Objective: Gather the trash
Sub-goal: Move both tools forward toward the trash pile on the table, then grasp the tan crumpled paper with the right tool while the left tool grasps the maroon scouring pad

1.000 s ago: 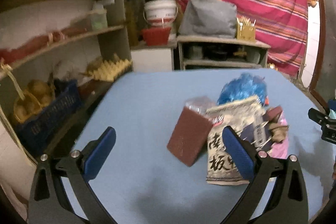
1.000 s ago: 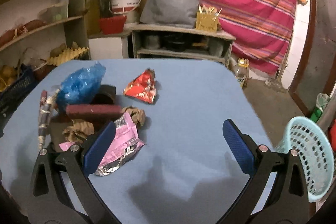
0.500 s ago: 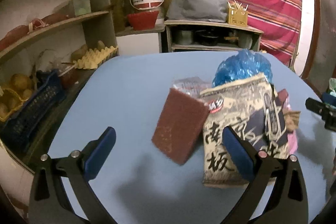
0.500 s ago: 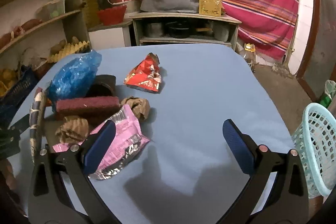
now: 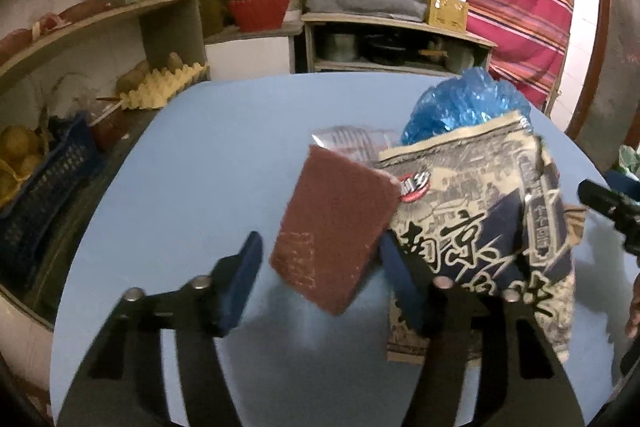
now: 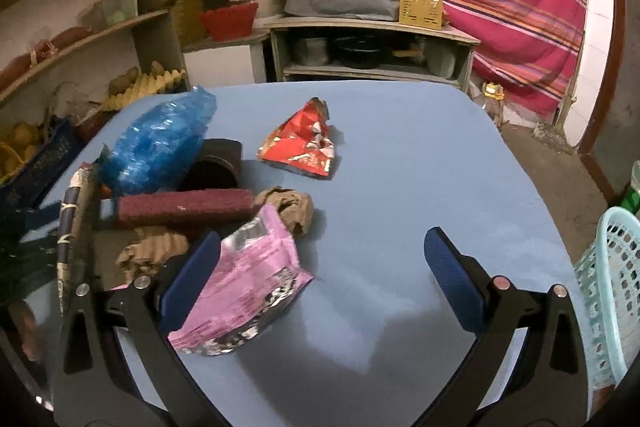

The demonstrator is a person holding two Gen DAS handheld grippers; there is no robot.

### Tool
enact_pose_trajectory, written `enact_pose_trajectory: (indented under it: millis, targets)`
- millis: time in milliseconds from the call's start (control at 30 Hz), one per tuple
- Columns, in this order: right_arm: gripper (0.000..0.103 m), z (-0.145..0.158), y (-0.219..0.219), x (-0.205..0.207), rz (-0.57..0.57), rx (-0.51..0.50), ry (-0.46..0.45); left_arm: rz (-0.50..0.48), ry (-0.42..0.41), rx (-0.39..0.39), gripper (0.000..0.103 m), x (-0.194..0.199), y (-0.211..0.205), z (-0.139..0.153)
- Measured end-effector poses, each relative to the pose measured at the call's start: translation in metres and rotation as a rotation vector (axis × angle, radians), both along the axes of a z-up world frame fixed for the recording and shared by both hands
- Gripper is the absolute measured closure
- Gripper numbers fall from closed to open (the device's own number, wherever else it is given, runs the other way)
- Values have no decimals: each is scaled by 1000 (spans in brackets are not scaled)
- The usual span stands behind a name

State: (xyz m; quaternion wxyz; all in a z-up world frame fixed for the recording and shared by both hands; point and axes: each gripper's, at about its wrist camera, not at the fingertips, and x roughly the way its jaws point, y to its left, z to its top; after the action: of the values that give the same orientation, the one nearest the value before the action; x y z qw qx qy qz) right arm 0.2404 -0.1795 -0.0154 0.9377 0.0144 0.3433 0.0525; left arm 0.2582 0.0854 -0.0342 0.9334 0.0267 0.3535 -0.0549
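The left gripper has just been closing around the maroon scouring pad; contact looks likely but isn't clear. The right gripper gapes beside the pink wrapper; right of it, a mesh basket, contents hidden.

A maroon scouring pad stands tilted on the blue desk, leaning against a beige-and-navy printed snack bag at its 3 o'clock. A crumpled blue plastic bag sits at 1 o'clock. Farther off lie a red wrapper, a pink foil pouch and crumpled brown paper.
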Motion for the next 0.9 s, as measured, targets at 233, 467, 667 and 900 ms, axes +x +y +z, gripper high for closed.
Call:
enact_pose_trajectory:
  millis: [233, 467, 667, 900]
  targets:
    - [4, 4, 15, -19, 57, -3, -12, -42, -4, -37, 80, -5, 0, 7]
    - [4, -1, 38, -23, 89, -17, -3, -22, -25, -62, 87, -15, 15, 17]
    - [4, 4, 54, -25, 109, -8, -6, 5, -48, -55, 90, -28, 29, 26]
    - [23, -7, 77, -14, 145, -73, 51, 31, -77, -71, 96, -43, 43, 38]
